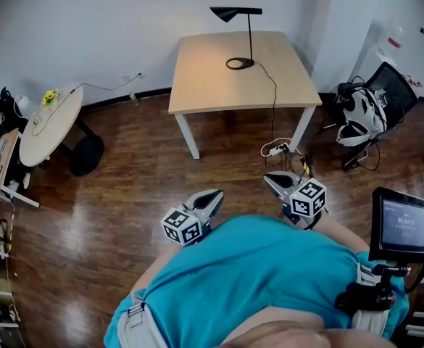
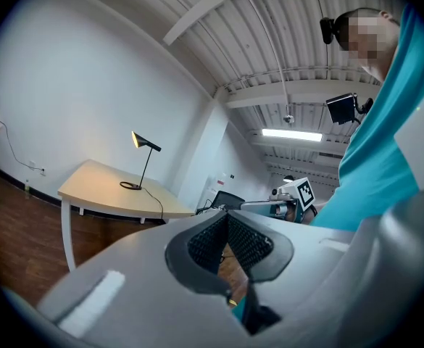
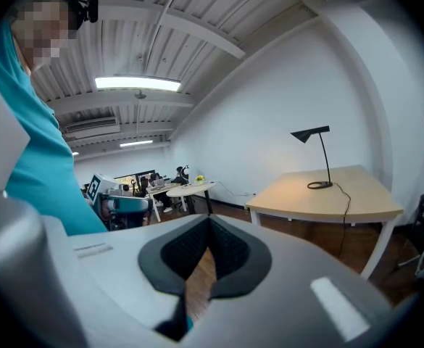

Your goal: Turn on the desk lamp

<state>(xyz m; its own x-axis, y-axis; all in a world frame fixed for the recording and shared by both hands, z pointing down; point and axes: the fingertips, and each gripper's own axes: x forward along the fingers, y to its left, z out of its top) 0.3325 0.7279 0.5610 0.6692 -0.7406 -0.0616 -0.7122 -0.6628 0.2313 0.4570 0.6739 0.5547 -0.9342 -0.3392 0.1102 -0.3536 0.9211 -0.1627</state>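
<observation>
Status: both grippers are tucked in at my waist against the teal shirt (image 1: 269, 267), noses aimed at the desk (image 1: 212, 85). That reads as a carry posture, since there's nothing in reach. Left gripper (image 1: 213, 196) has its pads closed tip to tip with nothing between them. Right gripper (image 1: 272, 180) is the same, closed and empty. That suits a switch press, which needs a blunt closed tip and not a grasp. The desk lamp (image 1: 231, 12) stands on the far half of the desk, towards the wall, well away from me across open wood floor (image 1: 125, 180). Its cord (image 1: 274, 100) trails over the near edge down to a power strip (image 1: 278, 149) by the right leg, so I'd come in left of that leg to keep clear of the cable. In the left gripper view the shade's underside looks yellow and there's a warm patch on the wall, so it may already be lit, but I can't confirm that. The switch is too small to locate from here.
</observation>
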